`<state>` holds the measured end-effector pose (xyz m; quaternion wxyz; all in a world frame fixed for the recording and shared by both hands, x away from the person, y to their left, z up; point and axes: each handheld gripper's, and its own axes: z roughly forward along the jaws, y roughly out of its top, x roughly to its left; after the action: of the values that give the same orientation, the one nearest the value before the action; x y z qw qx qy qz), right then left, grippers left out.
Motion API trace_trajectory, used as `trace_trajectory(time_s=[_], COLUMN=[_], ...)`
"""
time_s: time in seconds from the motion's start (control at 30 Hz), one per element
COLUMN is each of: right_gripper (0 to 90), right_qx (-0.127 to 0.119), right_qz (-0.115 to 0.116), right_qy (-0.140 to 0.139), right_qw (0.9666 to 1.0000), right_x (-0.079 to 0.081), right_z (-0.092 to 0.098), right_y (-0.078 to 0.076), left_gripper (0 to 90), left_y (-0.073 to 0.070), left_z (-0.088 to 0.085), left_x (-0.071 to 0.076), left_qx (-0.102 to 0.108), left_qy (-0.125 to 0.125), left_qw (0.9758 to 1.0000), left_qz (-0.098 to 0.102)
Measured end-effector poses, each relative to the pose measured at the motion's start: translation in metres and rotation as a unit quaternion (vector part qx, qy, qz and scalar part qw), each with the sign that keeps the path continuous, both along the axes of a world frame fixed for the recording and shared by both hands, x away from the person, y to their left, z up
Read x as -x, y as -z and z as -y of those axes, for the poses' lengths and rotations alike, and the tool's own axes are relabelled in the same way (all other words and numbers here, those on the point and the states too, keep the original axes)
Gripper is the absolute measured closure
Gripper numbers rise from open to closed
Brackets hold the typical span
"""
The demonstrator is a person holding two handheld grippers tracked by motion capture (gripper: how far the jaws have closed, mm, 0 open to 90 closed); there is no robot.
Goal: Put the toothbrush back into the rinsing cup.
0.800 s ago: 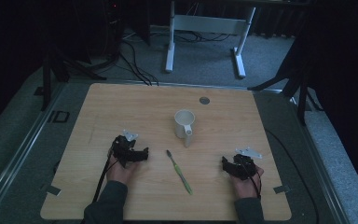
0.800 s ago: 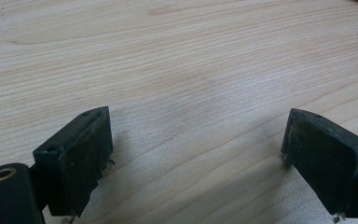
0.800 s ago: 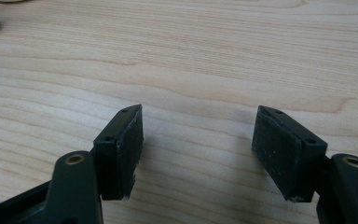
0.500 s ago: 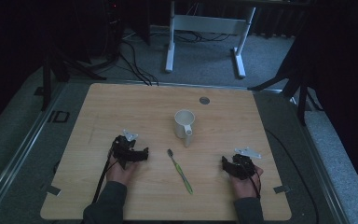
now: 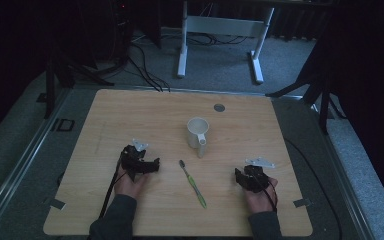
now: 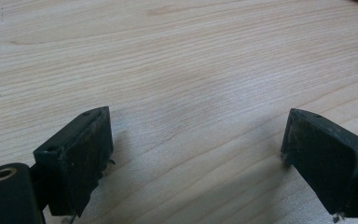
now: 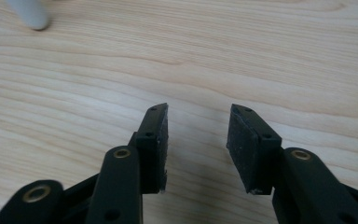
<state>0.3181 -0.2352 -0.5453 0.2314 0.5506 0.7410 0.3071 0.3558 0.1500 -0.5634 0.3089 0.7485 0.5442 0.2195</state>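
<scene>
Fingers: left gripper (image 5: 152, 165) spread wide, right gripper (image 5: 240, 177) half-spread, both empty on table (image 5: 130, 115). Nothing shifted since earlier frames. Toothbrush (image 5: 193, 183) lower centre, untouched; mug (image 5: 198, 132) above. Reach not begun.

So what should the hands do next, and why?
Probably the left hand-held gripper should slide toward the green-handled toothbrush lying flat on the light wooden table. Its jaws stand wide apart with nothing between them, and the toothbrush lies closer to it than to the right hand-held gripper. The white ceramic mug stands upright beyond.
</scene>
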Motion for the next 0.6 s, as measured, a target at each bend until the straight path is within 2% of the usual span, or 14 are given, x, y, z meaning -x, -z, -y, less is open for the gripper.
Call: trace_trajectory(time_s=[0.13,0.4,0.6], right_gripper=[59.7,62.8,63.6], right_qx=[0.002,-0.015,-0.017], right_qz=[0.003,-0.012,-0.016], right_qy=[-0.011,-0.036,-0.053], right_qw=[0.9999,0.9992,0.9984], right_x=[0.002,0.002,0.0], right_z=[-0.008,-0.028,-0.042], right_y=[-0.005,-0.011,-0.014], left_gripper=[9.1,9.1,9.1], left_y=[0.0,0.0,0.0], left_z=[0.0,0.0,0.0], left_x=[0.0,0.0,0.0], left_qx=[0.0,0.0,0.0], left_qy=[0.0,0.0,0.0], left_qw=[1.0,1.0,1.0], left_qz=[0.0,0.0,0.0])
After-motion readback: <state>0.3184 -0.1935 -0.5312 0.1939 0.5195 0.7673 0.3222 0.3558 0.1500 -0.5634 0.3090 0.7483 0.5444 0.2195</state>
